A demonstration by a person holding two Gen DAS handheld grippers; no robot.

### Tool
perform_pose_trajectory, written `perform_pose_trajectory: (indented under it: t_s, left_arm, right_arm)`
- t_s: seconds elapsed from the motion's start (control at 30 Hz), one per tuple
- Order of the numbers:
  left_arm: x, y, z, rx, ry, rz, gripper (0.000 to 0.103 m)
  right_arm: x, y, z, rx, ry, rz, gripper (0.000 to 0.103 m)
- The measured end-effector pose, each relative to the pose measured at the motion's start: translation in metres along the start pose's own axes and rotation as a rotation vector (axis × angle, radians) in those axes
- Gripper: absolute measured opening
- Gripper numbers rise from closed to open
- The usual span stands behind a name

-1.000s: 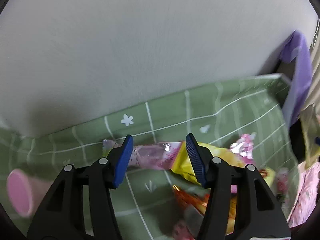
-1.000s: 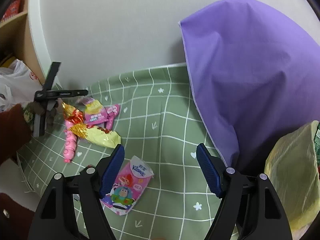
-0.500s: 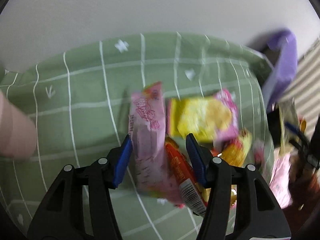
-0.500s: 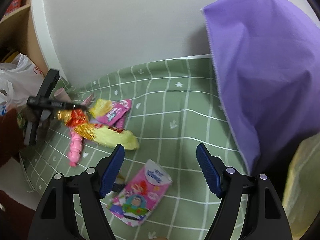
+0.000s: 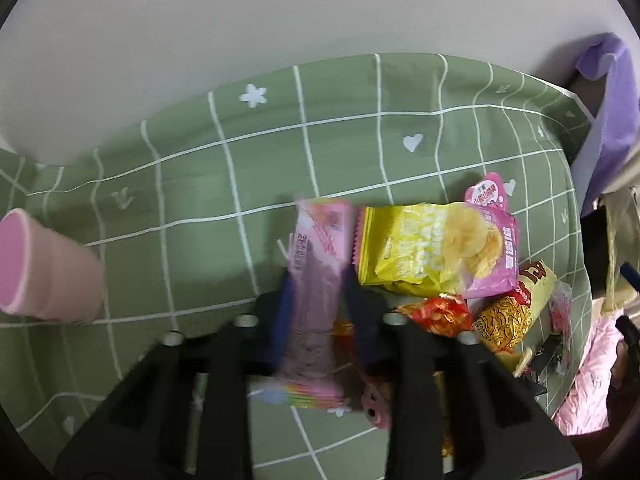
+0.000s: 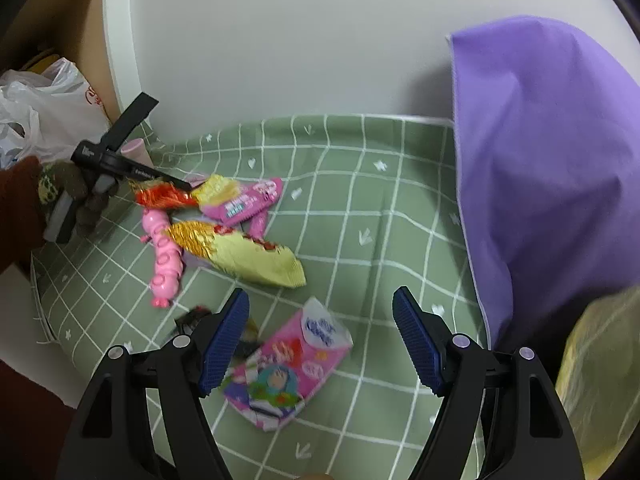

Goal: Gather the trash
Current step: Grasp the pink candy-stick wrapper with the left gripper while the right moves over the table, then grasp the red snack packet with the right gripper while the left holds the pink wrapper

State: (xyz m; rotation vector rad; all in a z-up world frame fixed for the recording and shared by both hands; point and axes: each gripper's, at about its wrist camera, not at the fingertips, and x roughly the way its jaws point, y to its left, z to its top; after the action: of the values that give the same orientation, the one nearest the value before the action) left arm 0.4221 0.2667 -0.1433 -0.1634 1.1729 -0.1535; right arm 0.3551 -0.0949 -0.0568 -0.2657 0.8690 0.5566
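Snack wrappers lie in a heap on the green checked cloth [image 5: 200, 184]. My left gripper [image 5: 318, 280] points down over the heap. Its jaws are closing on a long pink wrapper [image 5: 320, 240], and the blue pads touch both of its sides. Beside it lie a yellow chip bag [image 5: 420, 248], a red wrapper [image 5: 436, 314] and a noodle snack bag [image 5: 516, 308]. My right gripper [image 6: 320, 298] hangs open over a pink cartoon tissue pack [image 6: 288, 372], with nothing between its fingers. The right wrist view also shows the left gripper [image 6: 176, 182] at the heap.
A pink cup [image 5: 44, 268] lies on its side at the left of the cloth. A pink toy worm [image 6: 164, 256] lies by the heap. A purple bag [image 6: 540, 160] fills the right side, with a yellow-green bag [image 6: 600, 360] below it. A white plastic bag [image 6: 36, 112] sits far left.
My left gripper tipped down over the heap and its jaws have narrowed onto the pink wrapper. My right gripper moved in and sank a little towards the tissue pack, jaws still wide.
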Motion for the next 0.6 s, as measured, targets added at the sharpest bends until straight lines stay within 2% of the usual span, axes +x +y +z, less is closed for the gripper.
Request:
perform_pose_trajectory:
  t_s: [0.1,0.2,0.3,0.4,0.53,0.6]
  left_arm:
    - [-0.022,0.002,-0.006,-0.044,-0.060,0.016,0.013]
    - [-0.057,-0.004,-0.012,-0.098,-0.159,0.017,0.012]
    - [-0.100,-0.009,-0.031,-0.150,-0.266,-0.001,0.012]
    - [-0.129,-0.014,-0.058,-0.195,-0.326,0.012,0.012]
    - [-0.151,-0.023,-0.096,-0.245,-0.380,0.066,0.013]
    - [-0.156,-0.029,-0.115,-0.269,-0.401,0.068,0.013]
  right_arm:
    - [0.002,-0.003,-0.011,0.023,0.023,-0.012,0.071]
    - [0.003,0.001,-0.015,0.033,0.027,-0.010,0.071]
    - [0.006,0.013,-0.007,0.023,0.006,0.029,0.071]
    - [0.014,0.030,0.010,-0.001,-0.026,0.056,0.071]
    - [0.037,0.058,0.032,-0.088,-0.031,0.190,0.071]
    - [0.053,0.080,0.048,-0.188,-0.012,0.271,0.071]
